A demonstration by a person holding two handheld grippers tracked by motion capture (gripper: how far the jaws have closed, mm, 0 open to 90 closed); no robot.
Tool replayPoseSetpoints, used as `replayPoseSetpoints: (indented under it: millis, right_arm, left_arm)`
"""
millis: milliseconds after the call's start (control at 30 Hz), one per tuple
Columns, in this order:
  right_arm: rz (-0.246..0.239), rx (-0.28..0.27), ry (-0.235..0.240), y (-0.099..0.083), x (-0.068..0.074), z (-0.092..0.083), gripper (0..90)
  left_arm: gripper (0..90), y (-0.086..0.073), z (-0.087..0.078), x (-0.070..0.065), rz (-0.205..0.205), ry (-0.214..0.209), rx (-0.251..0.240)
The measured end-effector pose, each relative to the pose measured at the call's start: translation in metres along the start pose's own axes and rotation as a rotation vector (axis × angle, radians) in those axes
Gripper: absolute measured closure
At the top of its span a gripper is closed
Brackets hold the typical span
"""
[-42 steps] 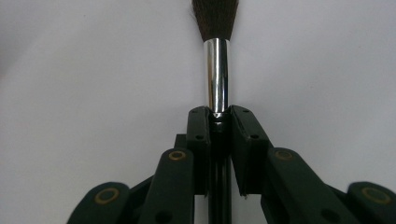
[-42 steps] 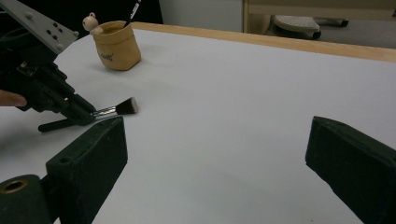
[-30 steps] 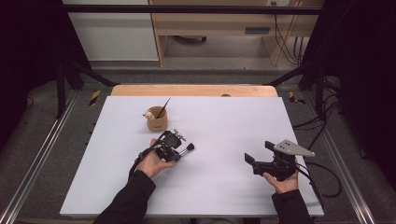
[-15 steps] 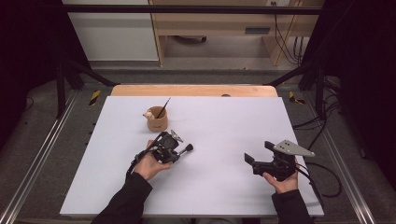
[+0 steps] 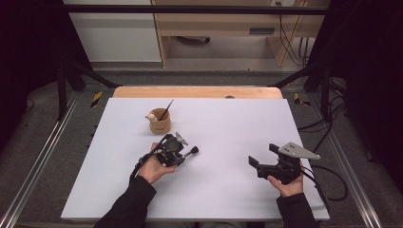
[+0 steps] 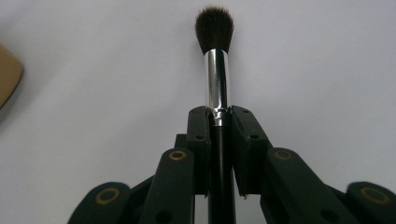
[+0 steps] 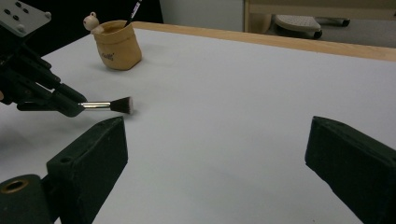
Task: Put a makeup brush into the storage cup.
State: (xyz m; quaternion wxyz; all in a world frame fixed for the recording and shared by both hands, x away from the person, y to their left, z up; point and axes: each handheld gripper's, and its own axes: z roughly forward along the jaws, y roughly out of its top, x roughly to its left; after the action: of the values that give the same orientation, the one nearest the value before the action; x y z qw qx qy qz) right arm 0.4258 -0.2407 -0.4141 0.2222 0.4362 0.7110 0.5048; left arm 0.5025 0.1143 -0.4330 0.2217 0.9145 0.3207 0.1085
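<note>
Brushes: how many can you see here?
2. One brush is clamped in the left gripper; a thinner one stands in the tan pot. The pot may hide more.

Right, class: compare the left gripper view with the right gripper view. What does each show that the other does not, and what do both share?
Left gripper view alone: the left gripper's jaws seen close up, clamped on the makeup brush just below its silver collar, bristles pointing away.

Right gripper view alone: the right gripper's own jaws standing wide apart with nothing between them, a thin brush standing in the cup, and the table's wooden edge.

Both: the makeup brush, the white table top, and the tan cup, which is just a sliver at the left gripper view's edge.
</note>
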Motion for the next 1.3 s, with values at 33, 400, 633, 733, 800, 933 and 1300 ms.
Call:
replayPoseSetpoints:
  millis: [33,400,633,733,800,933,1300]
  right_arm:
    - [0.0,0.001,0.0,0.0,0.0,0.0,6.3]
    - [0.003,0.003,0.0,0.0,0.0,0.0,6.3]
    - [0.0,0.0,0.001,0.0,0.0,0.0,6.4]
    - [0.0,0.0,0.0,0.0,0.0,0.0,6.3]
    - [0.0,0.001,0.0,0.0,0.0,0.0,6.3]
    - [0.0,0.0,0.0,0.0,0.0,0.0,6.4]
    - [0.002,0.003,0.001,0.0,0.0,0.0,6.4]
  left_arm:
    - [78.3,0.0,0.001,-0.001,0.0,-0.001,0.001]
    - [78.3,-0.001,0.003,-0.002,-0.001,-0.004,-0.014]
    - [78.2,-0.006,0.012,-0.004,-0.002,-0.018,-0.008]
    - [78.1,-0.008,0.015,-0.005,0.005,-0.025,0.014]
    - [78.1,-0.008,0.017,-0.005,0.008,-0.026,0.024]
    - [77.9,-0.008,0.018,-0.005,0.003,-0.029,0.025]
    - [65.1,-0.006,0.014,-0.002,0.003,-0.036,0.047]
